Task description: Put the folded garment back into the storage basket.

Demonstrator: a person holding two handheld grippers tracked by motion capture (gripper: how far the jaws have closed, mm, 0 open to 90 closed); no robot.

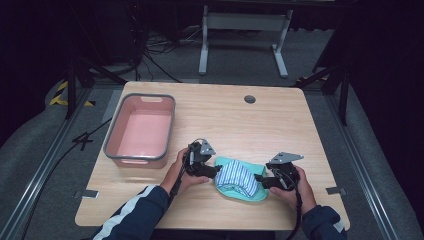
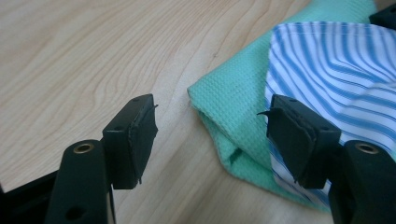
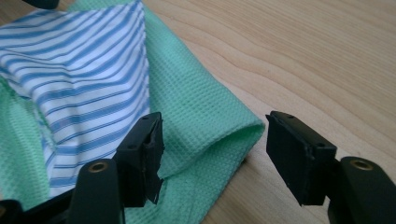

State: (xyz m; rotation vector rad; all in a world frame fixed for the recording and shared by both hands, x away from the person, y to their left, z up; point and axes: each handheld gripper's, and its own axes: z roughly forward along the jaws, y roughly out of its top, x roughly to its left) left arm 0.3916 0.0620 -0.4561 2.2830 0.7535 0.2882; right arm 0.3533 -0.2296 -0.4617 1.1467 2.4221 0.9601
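At the far left of the light wooden table (image 1: pixel 280 120) stood a pink rectangular plastic tub with a grey rim (image 1: pixel 141 131), well apart from the work. To its right, the left gripper (image 1: pixel 216 171) lay low in the person's left hand (image 1: pixel 181 174), its tips at the left edge of the cloths; in the left gripper view its jaws stood spread, one over bare wood and the other over the edge of the striped fabric, with the folded green corner between them. In the middle of the near half of the table lay the mint-green waffle-weave cloth (image 1: pixel 260 194), and on top of it the blue-and-white striped cloth (image 1: pixel 238 178), bunched into a mound. At the right edge of the pile was the right gripper (image 1: pixel 258 178), held in the person's right hand (image 1: pixel 299 189); its jaws also stood spread, straddling the folded green edge, though whether either pad touched the fabric was hard to tell.
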